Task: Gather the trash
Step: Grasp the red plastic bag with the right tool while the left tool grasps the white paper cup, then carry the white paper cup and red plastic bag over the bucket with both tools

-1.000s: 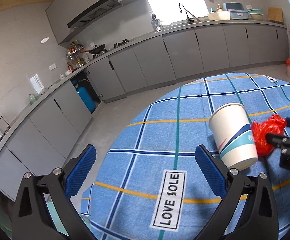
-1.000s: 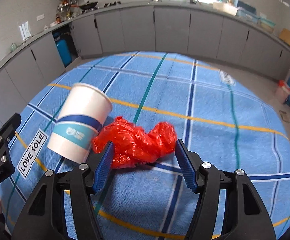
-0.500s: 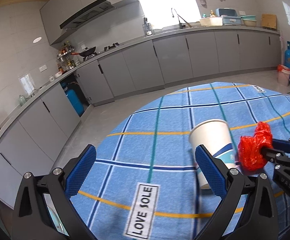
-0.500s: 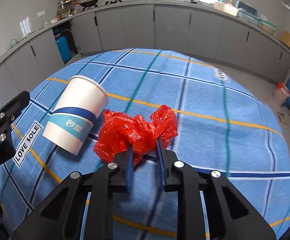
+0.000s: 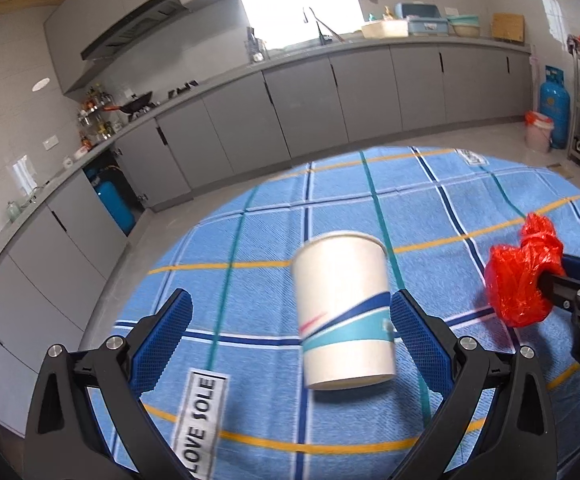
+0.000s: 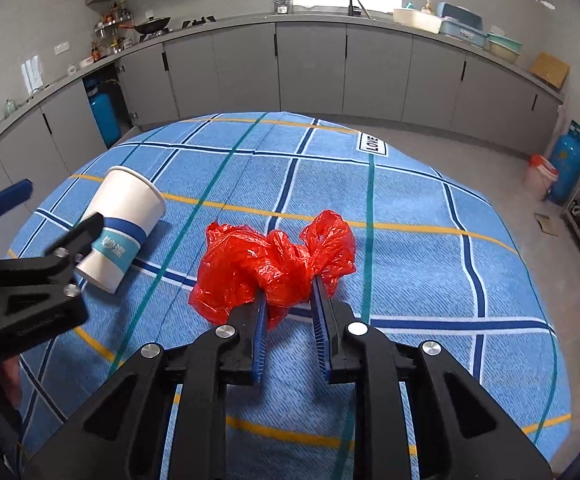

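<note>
Since a second ago the right tongs (image 6: 288, 294) have closed from straddling the bag (image 6: 274, 264) to pinching it, and the bag now looks to hang just clear of the cloth (image 6: 430, 272) rather than lying on it. Over the same second the left tongs (image 5: 290, 334) have swung toward the cup (image 5: 344, 310), which now sits between their blue pads, close to the right-hand pad; whether it touches is hard to tell.

Thin red plastic, crumpled into a loose knot, bulges out on both sides of the narrow pads. It should weigh almost nothing, give way under any squeeze, and slide easily, so a grip through the bunched middle, as here, seems safer than one on a loose flap.

White paper with a blue and teal band makes up the cup, a tapered round shape lying tilted on its side, mouth away from the left camera. It is likely light and easily crushed; taking it across the lower wall near the stiffer base looks best.

Left tongs stand wide and hold nothing.

Both pieces are near the middle of the round counter (image 5: 218, 240), covered in ribbed blue check cloth with orange and teal lines. Grey cabinets (image 6: 314, 68) run behind.
</note>
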Demonstrator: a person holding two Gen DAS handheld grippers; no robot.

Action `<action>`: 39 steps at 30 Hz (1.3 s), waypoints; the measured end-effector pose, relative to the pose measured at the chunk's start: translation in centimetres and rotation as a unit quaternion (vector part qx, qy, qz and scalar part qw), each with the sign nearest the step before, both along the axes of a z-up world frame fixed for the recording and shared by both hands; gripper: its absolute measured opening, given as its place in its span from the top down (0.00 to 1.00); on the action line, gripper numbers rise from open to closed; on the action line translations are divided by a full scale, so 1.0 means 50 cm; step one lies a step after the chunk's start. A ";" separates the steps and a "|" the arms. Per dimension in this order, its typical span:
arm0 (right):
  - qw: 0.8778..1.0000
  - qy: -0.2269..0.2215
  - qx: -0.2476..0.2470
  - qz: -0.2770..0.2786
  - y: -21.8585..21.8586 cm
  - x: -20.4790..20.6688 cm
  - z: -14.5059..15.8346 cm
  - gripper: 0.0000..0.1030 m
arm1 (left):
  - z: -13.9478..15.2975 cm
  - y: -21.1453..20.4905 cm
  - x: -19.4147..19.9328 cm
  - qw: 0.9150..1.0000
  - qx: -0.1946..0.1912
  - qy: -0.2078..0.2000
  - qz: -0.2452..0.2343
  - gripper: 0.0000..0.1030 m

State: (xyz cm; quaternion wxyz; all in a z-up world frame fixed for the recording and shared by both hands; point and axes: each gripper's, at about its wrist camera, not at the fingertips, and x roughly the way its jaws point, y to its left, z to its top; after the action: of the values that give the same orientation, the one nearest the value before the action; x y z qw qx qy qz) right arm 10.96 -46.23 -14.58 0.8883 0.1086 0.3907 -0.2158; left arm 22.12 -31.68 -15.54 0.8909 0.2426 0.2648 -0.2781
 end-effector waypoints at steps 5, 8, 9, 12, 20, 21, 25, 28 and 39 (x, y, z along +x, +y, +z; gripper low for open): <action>1.000 -0.002 0.006 0.005 0.000 -0.001 -0.005 0.79 | -0.027 -0.012 0.007 1.000 0.019 0.017 -0.001 0.06; 1.000 -0.002 0.008 0.009 0.005 0.003 -0.008 0.79 | -0.036 -0.011 0.008 0.999 0.020 0.029 -0.007 0.13; 1.000 -0.002 0.009 0.010 0.007 0.002 -0.010 0.79 | -0.039 -0.010 0.010 0.999 0.019 0.039 -0.011 0.26; 1.000 -0.001 0.009 0.011 0.010 0.003 -0.014 0.79 | -0.046 -0.004 0.018 0.998 0.016 0.064 -0.018 0.45; 1.000 -0.008 0.002 0.019 0.036 0.006 -0.001 0.79 | -0.027 0.040 0.004 0.999 0.016 0.041 -0.008 0.47; 1.000 -0.010 0.002 0.021 0.041 0.007 0.001 0.79 | -0.021 0.052 0.001 0.999 0.017 0.035 -0.002 0.47; 0.999 -0.015 0.000 0.036 0.072 0.015 0.010 0.79 | -0.005 0.099 -0.009 1.000 0.015 0.022 0.015 0.47; 0.999 -0.019 -0.002 0.048 0.098 0.022 0.016 0.79 | 0.004 0.138 -0.016 0.999 0.015 0.014 0.029 0.47; 0.995 -0.025 -0.006 0.100 0.200 0.040 0.024 0.79 | 0.023 0.253 -0.040 0.997 0.026 -0.012 0.071 0.47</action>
State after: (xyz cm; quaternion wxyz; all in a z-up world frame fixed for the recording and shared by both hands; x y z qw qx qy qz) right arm 12.95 -36.21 -13.38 0.9155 0.0691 0.3761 -0.1253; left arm 20.15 -19.03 -14.39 0.9049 0.2496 0.2779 -0.2043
